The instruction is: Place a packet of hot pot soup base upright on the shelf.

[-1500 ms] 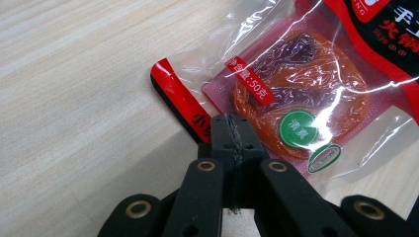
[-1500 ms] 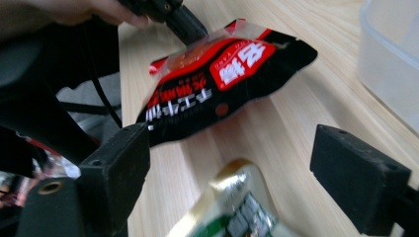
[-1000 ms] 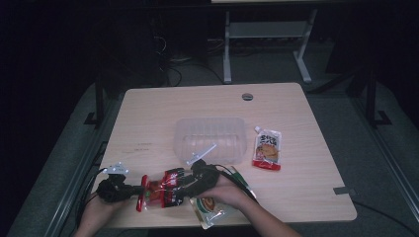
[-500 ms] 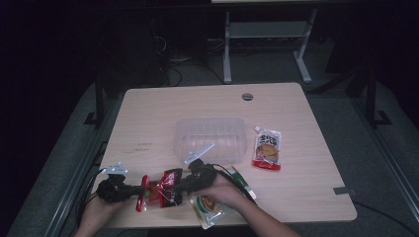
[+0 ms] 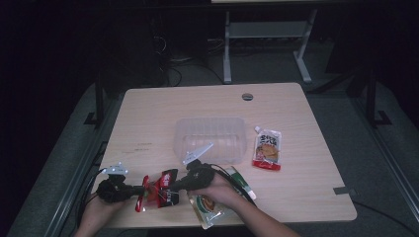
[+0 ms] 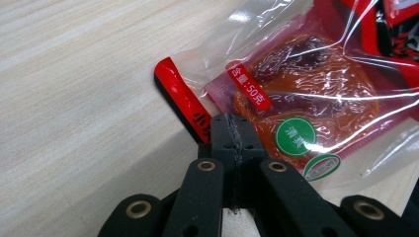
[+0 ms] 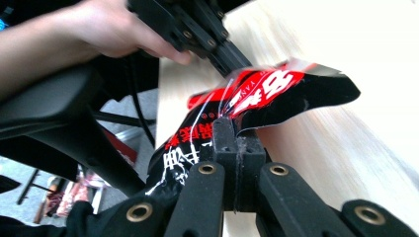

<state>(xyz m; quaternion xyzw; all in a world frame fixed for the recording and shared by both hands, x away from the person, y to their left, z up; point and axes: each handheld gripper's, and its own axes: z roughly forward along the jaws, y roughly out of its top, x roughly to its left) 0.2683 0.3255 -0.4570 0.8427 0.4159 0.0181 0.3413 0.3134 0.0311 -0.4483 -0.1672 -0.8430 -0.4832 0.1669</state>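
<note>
I have lifted the red snack packet (image 5: 158, 190) slightly; left gripper (image 6: 231, 129) and right gripper (image 7: 232, 136) both pinch it, ready to tear.

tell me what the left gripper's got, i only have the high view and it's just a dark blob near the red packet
Observer: The left gripper is shut on the edge of the red snack packet, right at its clear seal.
Operator: and the right one
Observer: The right gripper is shut on the packet's other end, the black and red printed side.
Operator: is the packet flat on the table
Observer: No, the right gripper view shows that end lifted and buckled above the table.
</note>
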